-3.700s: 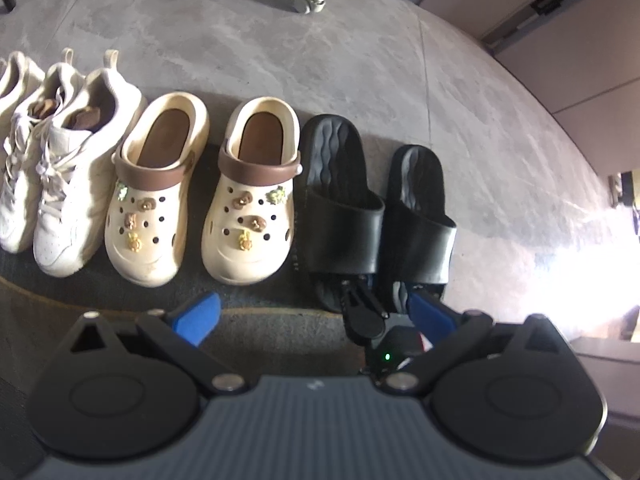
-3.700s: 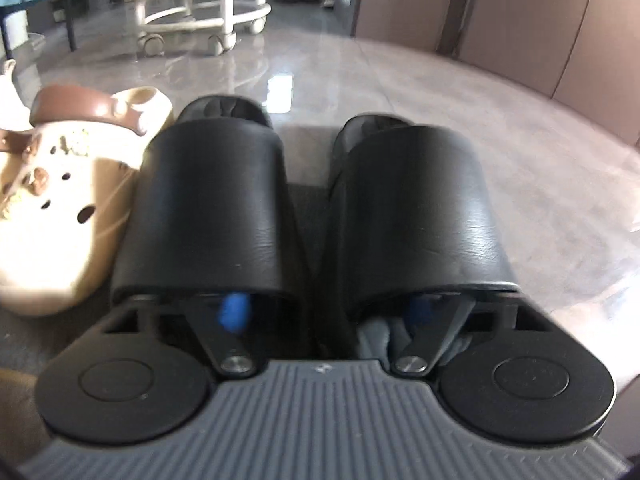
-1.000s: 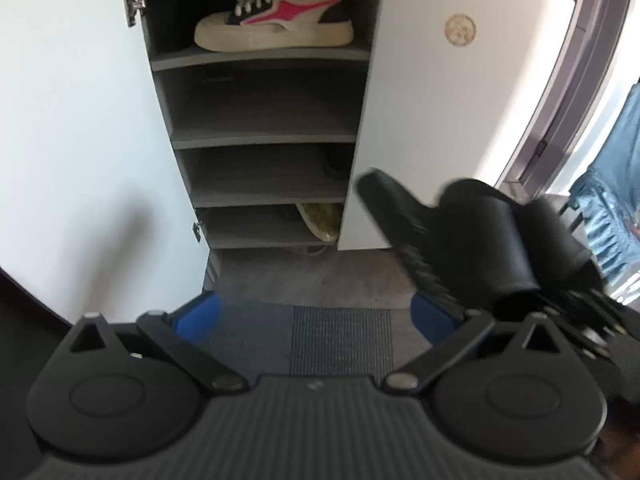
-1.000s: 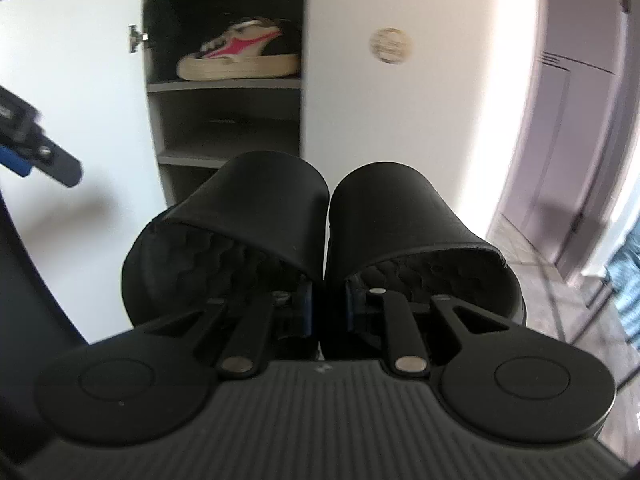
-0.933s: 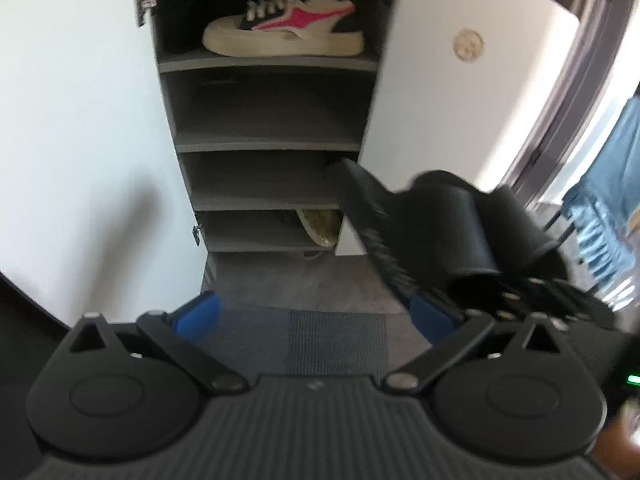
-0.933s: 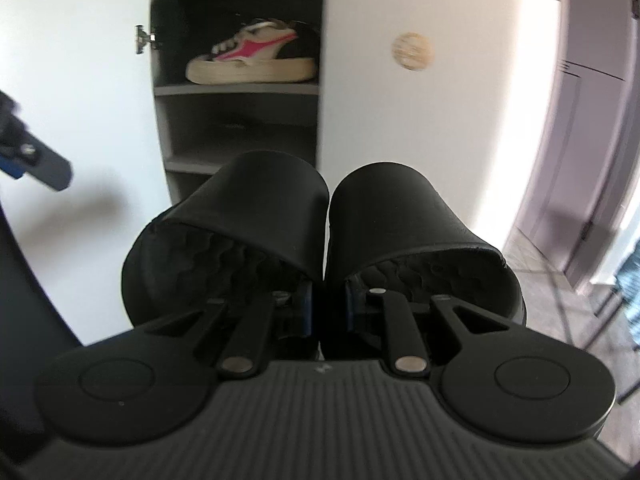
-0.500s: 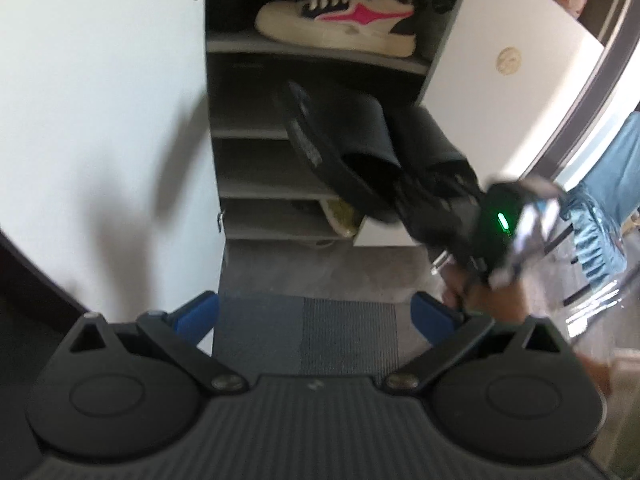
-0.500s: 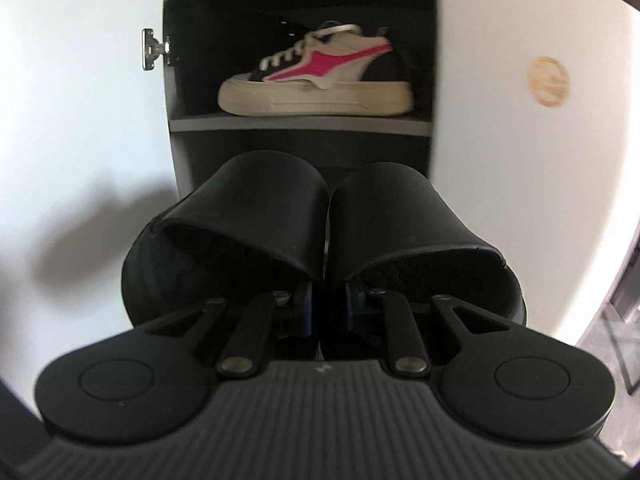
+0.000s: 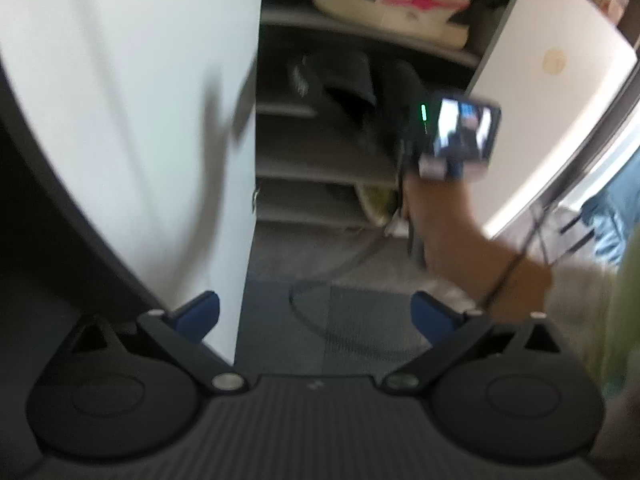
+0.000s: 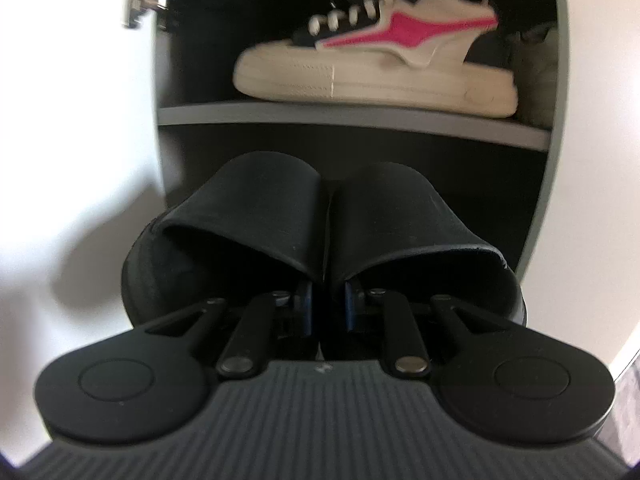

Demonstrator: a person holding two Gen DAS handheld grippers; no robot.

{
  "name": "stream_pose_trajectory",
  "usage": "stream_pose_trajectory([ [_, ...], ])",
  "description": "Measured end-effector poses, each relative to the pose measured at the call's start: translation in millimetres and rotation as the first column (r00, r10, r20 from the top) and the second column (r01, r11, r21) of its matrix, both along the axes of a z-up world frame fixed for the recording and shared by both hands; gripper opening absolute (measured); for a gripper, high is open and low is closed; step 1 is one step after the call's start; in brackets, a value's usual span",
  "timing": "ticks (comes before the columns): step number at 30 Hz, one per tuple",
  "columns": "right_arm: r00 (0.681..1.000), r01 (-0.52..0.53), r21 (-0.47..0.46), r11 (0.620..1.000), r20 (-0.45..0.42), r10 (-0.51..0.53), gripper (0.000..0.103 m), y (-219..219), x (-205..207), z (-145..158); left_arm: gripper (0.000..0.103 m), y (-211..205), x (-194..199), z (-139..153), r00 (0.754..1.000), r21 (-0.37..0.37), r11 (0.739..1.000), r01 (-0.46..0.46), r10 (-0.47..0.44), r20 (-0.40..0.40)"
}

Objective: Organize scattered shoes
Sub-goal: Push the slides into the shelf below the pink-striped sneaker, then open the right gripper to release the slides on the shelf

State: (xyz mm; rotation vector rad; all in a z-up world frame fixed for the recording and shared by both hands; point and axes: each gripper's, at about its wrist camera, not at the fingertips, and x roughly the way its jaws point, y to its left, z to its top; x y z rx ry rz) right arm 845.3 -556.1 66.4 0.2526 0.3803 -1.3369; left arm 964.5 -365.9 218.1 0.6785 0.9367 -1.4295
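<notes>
Now pushed in under the sneaker (image 10: 376, 60) shelf (image 10: 352, 118), black slides (image 10: 320, 232) pinched together in right gripper (image 10: 326, 306), left gripper (image 9: 316, 314) wide, empty, nearly shelved.

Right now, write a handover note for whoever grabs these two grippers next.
Right gripper: shut on the pair of black slides, pinching their inner straps together, at the open shoe cabinet.
Left gripper: open, empty, hanging back beside the white cabinet door.
Pink-and-white sneaker sits on the shelf above.
Done: slides carried up to the shelf below that sneaker.
Left: set them down there, release, then handle any other shoes; none visible here.
</notes>
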Motion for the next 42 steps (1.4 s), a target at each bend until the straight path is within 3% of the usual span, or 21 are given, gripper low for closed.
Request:
stream_pose_trajectory([
  [8, 0.998, 0.050, -0.033, 0.998, -0.022, -0.051, 0.019, -63, 40, -15, 0.103, -6, 8, -8, 1.000, 0.005, 1.000, -0.015, 0.015, 0.003],
  [23, 0.995, 0.088, -0.069, 0.994, -0.049, -0.092, 0.019, -123, 99, -41, 0.103, -11, 26, -17, 0.998, 0.033, 0.997, -0.070, 0.070, 0.006],
  [35, 0.993, 0.100, -0.134, 0.986, -0.052, -0.107, 0.021, -150, 115, -64, 0.103, 4, 26, -30, 0.996, 0.077, 0.993, -0.084, 0.085, -0.008],
  [42, 0.993, 0.119, -0.093, 0.988, 0.000, -0.120, 0.026, -167, 92, -53, 0.103, 4, 25, -28, 0.995, 0.082, 0.992, -0.093, 0.095, -0.014],
])
